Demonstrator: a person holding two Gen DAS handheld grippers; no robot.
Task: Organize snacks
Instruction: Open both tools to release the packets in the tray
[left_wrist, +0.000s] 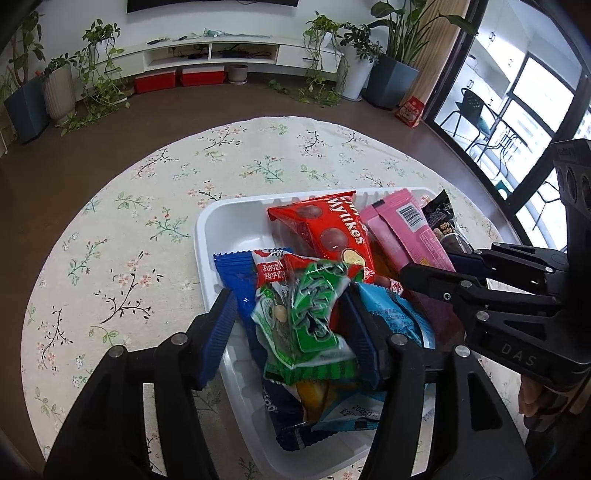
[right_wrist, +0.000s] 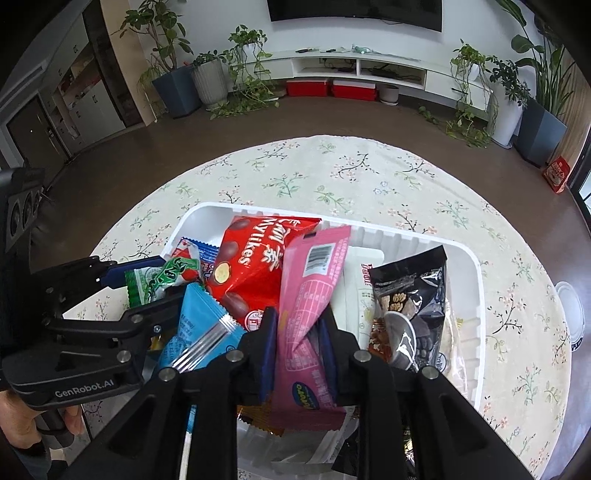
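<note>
The left gripper (left_wrist: 291, 332) is straddling a green packet (left_wrist: 310, 317) with jaws parted, while the right gripper (right_wrist: 297, 354) is pinching a pink packet (right_wrist: 310, 295); both are lying in the white tray (right_wrist: 469, 295), a red Mylikes bag (right_wrist: 255, 262) behind.

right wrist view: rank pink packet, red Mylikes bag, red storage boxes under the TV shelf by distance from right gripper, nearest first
1. pink packet: between the fingers of the right gripper, in the white tray.
2. red Mylikes bag: just beyond, up-left in the tray.
3. red storage boxes: far off on the floor by the wall.
</note>
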